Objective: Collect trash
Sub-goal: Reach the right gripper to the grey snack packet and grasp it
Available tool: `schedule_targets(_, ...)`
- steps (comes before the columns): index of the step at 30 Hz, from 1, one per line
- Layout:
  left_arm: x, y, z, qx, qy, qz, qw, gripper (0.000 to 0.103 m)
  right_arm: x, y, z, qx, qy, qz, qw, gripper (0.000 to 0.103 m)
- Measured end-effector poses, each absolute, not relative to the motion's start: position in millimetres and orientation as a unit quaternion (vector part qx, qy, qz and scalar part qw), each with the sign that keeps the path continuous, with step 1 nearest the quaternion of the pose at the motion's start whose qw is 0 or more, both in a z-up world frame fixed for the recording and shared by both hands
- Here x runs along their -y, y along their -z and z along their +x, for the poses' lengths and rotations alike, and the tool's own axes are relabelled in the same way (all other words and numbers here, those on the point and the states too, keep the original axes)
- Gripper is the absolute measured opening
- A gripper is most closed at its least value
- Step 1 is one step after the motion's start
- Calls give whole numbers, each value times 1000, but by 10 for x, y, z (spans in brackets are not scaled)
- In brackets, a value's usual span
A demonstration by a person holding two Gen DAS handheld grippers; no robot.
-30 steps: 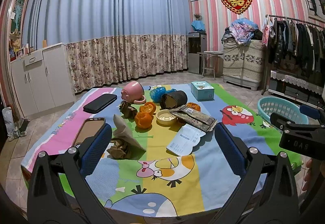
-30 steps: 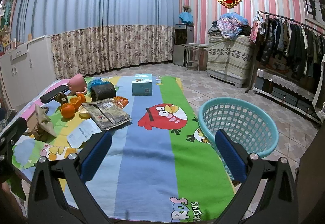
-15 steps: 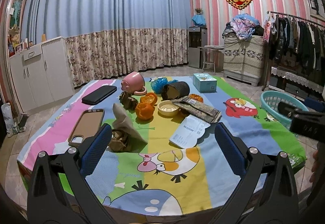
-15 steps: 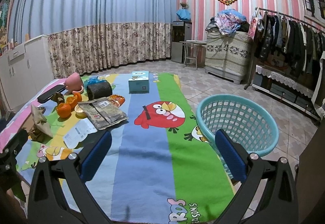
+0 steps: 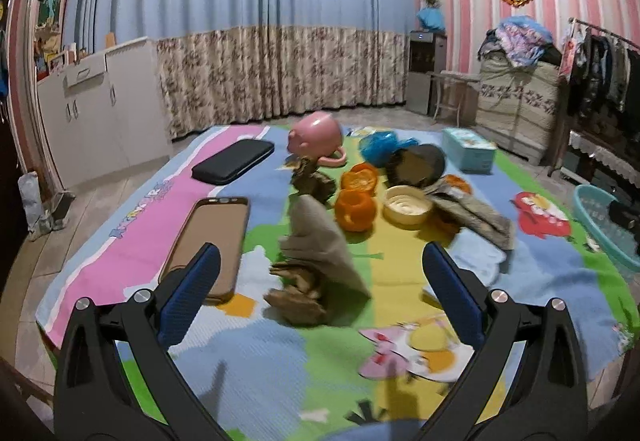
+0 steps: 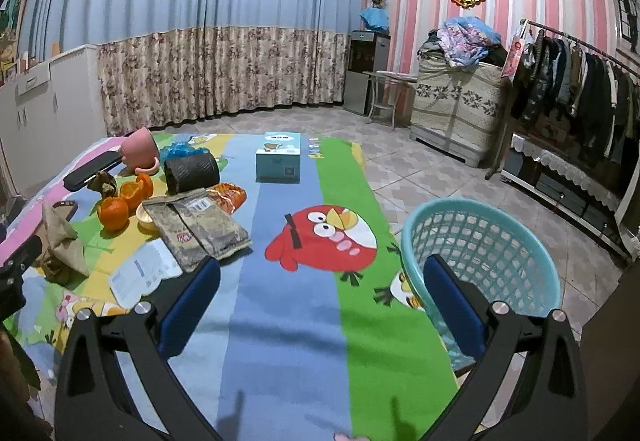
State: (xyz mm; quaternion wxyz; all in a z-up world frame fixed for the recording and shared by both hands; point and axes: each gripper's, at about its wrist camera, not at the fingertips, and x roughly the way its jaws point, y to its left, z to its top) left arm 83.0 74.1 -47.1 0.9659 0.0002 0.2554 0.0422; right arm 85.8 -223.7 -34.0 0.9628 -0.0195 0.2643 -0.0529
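1. Your left gripper [image 5: 320, 281] hangs wide open and empty above the crumpled brown paper [image 5: 316, 261] on the cartoon tablecloth [image 5: 260, 361].
2. Your right gripper [image 6: 320, 287] is likewise wide open, empty, beside the teal basket [image 6: 480, 253] at the table's right edge.

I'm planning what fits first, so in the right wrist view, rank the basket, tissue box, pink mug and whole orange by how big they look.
1. teal basket, though nearest the camera
2. tissue box
3. pink mug
4. whole orange
The mug and the box sit farther back, so their gap is unsure.

Left tongs [image 5: 316, 273], right tongs [image 6: 322, 277]: black arms, blue pads, silver screws.
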Motion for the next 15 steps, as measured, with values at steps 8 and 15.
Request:
schedule_targets(8,-889,561,1236,-290,-48,-7,956,98,2146,414,1321,-304,41,-25,951,99)
schedule_targets(15,-763,613,1392,-304,-44,33,951,91,1947,459,1634,-325,17,-44,945,99)
